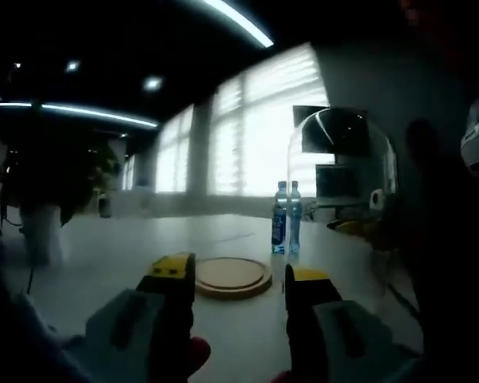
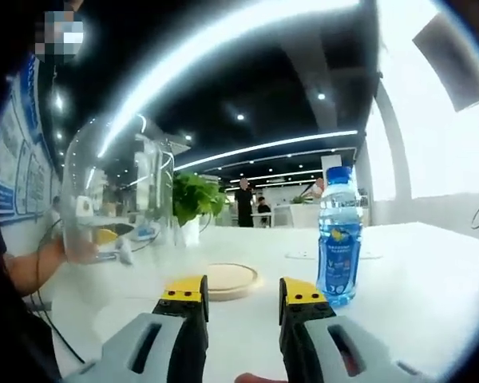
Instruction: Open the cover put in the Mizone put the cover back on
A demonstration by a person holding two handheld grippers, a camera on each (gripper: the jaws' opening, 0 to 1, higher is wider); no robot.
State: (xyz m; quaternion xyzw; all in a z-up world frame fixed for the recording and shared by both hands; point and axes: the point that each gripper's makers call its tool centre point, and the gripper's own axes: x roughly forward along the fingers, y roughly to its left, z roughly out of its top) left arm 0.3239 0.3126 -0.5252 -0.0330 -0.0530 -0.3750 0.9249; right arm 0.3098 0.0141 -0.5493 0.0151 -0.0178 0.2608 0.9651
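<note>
Left tool [image 1: 240,275]: jaws apart, holding nothing.
Right tool [image 2: 243,289]: jaws apart, holding nothing.
Round wooden base [image 2: 228,279]: bare, on white worktop [image 2: 399,303].
Blue-capped Mizone bottle [image 2: 339,236]: upright beside base.
Clear glass dome cover [image 2: 116,199]: off base.

In the left gripper view, a round board [image 1: 233,276] lies on the table [image 1: 120,255] just beyond the jaws. The bottle [image 1: 287,217] stands behind it to the right. Farther right the glass dome [image 1: 343,159] is held off the board, with windows [image 1: 255,136] far behind.
</note>
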